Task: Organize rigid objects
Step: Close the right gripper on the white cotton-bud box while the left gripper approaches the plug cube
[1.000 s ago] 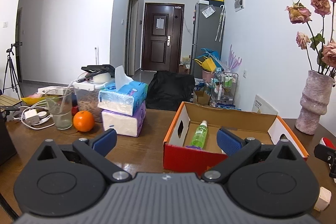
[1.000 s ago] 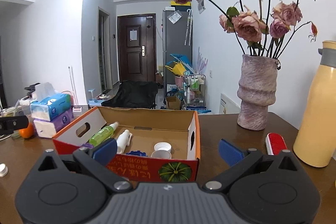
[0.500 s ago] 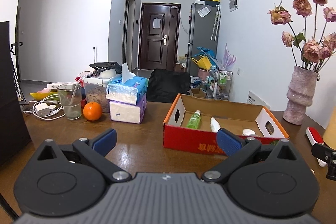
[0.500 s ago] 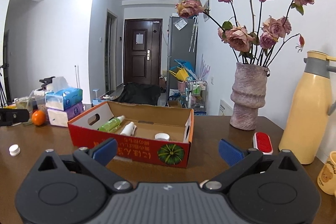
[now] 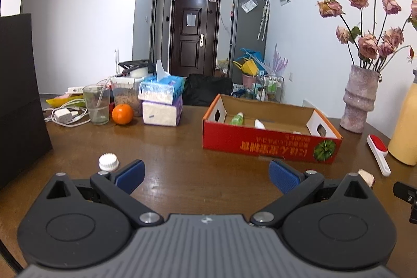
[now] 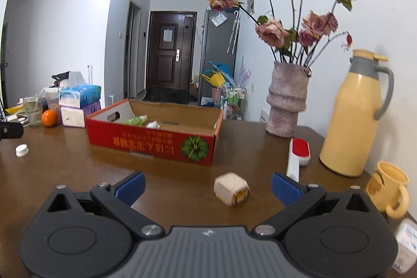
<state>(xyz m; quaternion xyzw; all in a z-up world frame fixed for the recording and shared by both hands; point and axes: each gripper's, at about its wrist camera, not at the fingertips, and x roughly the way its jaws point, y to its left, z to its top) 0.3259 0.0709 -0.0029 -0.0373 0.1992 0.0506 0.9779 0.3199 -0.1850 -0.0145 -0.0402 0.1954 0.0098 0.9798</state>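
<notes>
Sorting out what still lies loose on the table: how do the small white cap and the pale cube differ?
The white cap is round, flat and ridged at its rim; the pale cube is blocky and faceted, with a yellow face. The cap lies ahead of the left hand-held gripper, by its left finger; the cube lies between the fingers of the right hand-held gripper. Both rest on the wooden table, outside the red box.

Left tool [image 5: 206, 175]: fingers spread wide, nothing between them, low over the desk [image 5: 182, 153].
Right tool [image 6: 207, 185]: likewise spread, empty, level above the desk.
</notes>
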